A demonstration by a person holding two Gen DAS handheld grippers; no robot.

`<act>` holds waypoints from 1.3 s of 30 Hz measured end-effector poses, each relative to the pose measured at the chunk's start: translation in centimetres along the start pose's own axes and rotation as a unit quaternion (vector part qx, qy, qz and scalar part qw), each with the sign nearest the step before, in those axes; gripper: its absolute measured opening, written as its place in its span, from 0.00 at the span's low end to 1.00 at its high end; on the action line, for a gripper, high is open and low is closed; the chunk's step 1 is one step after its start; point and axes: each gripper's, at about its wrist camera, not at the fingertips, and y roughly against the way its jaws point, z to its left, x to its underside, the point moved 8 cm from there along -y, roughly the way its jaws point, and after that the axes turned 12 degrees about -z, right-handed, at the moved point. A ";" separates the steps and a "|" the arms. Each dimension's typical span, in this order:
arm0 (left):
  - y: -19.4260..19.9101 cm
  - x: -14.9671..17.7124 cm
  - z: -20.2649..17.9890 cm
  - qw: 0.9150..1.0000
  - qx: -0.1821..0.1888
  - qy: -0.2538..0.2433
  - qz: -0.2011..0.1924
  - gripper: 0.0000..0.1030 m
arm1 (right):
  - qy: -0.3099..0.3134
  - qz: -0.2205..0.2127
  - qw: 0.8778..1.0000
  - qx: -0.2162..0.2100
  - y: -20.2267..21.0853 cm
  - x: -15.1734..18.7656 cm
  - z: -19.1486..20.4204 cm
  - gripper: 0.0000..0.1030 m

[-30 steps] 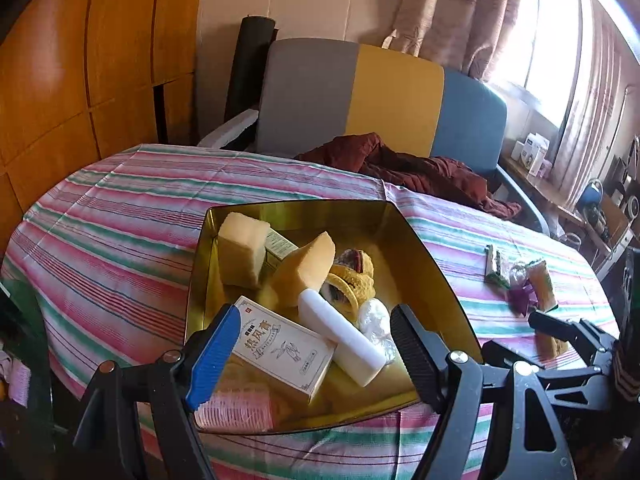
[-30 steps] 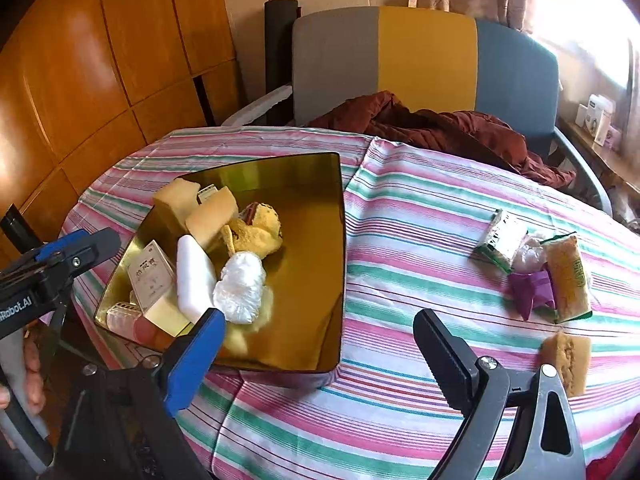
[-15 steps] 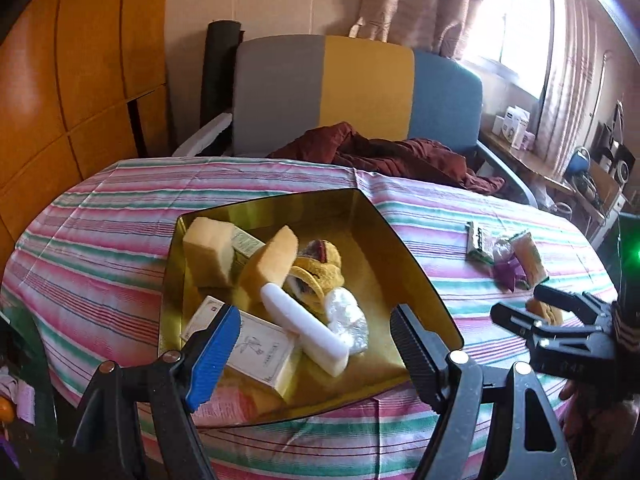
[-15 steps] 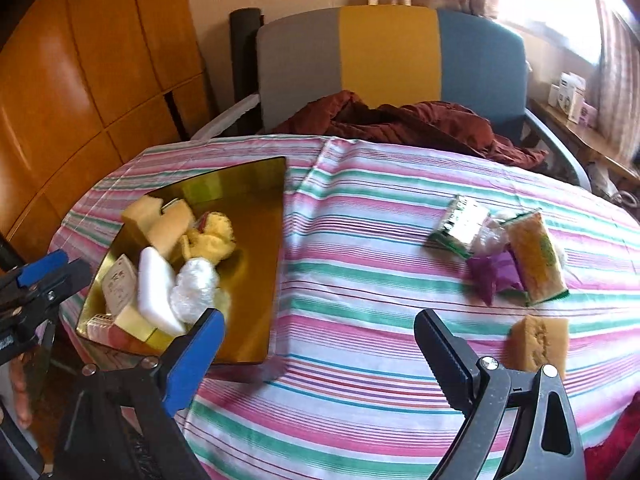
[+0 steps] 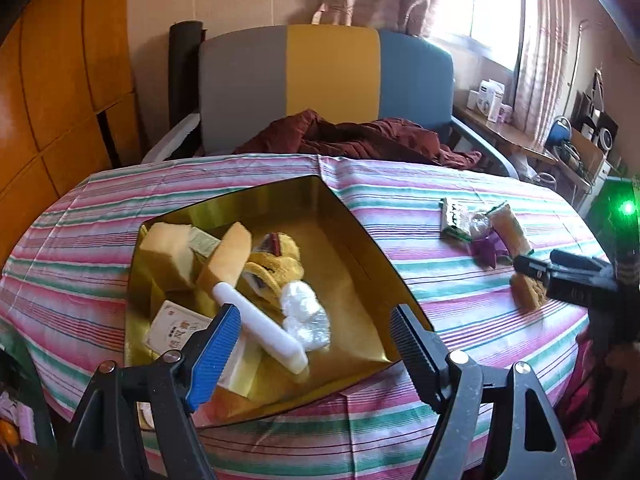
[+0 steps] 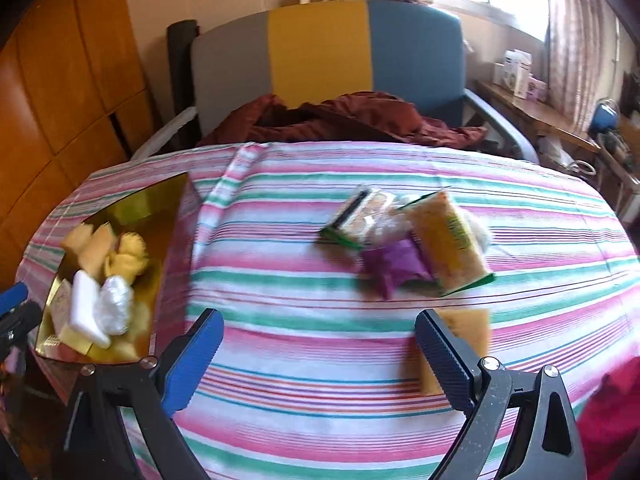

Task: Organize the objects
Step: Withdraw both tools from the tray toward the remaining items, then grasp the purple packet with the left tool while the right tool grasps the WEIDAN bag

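The gold tray point(image 5: 360, 240) sits on the striped desk point(image 6: 320, 288), crowded with sponges, a white bar point(image 5: 260, 328) and a small box point(image 5: 176, 326). At its three o'clock lie loose packets point(image 6: 448, 240) and a yellow sponge point(image 6: 472, 328). Left tongs point(image 5: 316, 344) hang apart over the tray; right tongs point(image 6: 320, 356) gape, empty, beside that sponge.
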 end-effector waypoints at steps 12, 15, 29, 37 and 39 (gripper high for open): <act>-1.5 -0.4 -3.2 0.999 0.046 -0.006 0.016 0.76 | -0.003 -0.018 0.997 0.075 -0.1 -3.5 -8.6 0.96; -2.0 -0.7 -4.2 0.998 0.054 -0.011 0.018 0.76 | -0.003 -0.018 0.995 0.095 -0.4 -3.8 -10.9 0.96; -7.0 0.2 -11.4 0.986 0.126 -0.004 0.113 0.75 | -0.060 0.008 0.991 0.119 -2.4 -1.8 -16.6 0.96; -10.9 0.3 -17.2 0.974 0.165 -0.007 0.157 0.74 | -0.088 0.012 0.990 0.113 -2.4 -1.6 -17.7 0.96; -11.7 -0.1 -18.8 0.975 0.166 -0.038 0.141 0.72 | -0.092 0.015 0.990 0.109 -2.4 -1.6 -17.7 0.96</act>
